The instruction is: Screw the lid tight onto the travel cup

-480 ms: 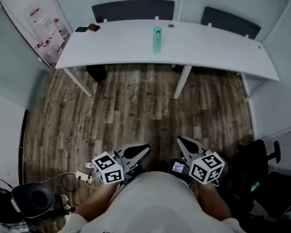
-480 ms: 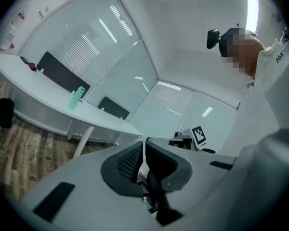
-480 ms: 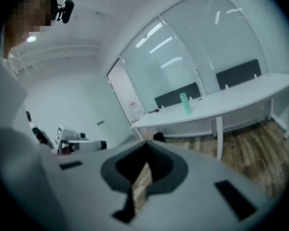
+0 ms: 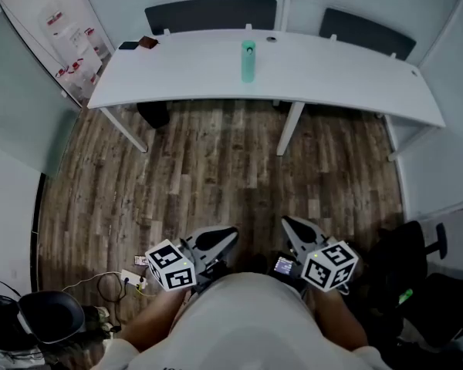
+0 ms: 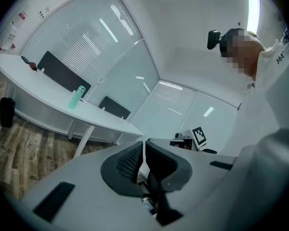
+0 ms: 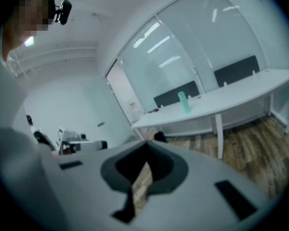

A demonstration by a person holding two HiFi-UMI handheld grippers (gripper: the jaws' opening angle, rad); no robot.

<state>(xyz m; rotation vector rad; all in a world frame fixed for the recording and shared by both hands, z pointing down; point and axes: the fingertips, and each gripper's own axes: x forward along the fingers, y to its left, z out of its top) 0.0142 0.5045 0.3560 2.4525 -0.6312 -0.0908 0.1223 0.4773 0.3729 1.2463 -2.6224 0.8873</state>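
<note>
As a person stands well back from the long white table (image 4: 347,72), with a stretch of wood floor (image 4: 216,168) between and two dark chairs (image 4: 211,12) behind it, the left gripper (image 4: 230,234) and right gripper (image 4: 288,223) hang close to the body, each with its jaws pressed together on nothing. The green travel cup (image 4: 248,62) stands upright near the middle of the table, well apart from both tools, its lid (image 4: 248,47) apparently on top; whether it is threaded home cannot be told from this far off. Against half a second earlier, almost nothing differs: the cup sits a shade higher in the head view, likely a slight tip of the camera, while the grippers keep their places. By that reading the work has not begun; the approach comes first, and the jaws must part before either takes hold.
</note>
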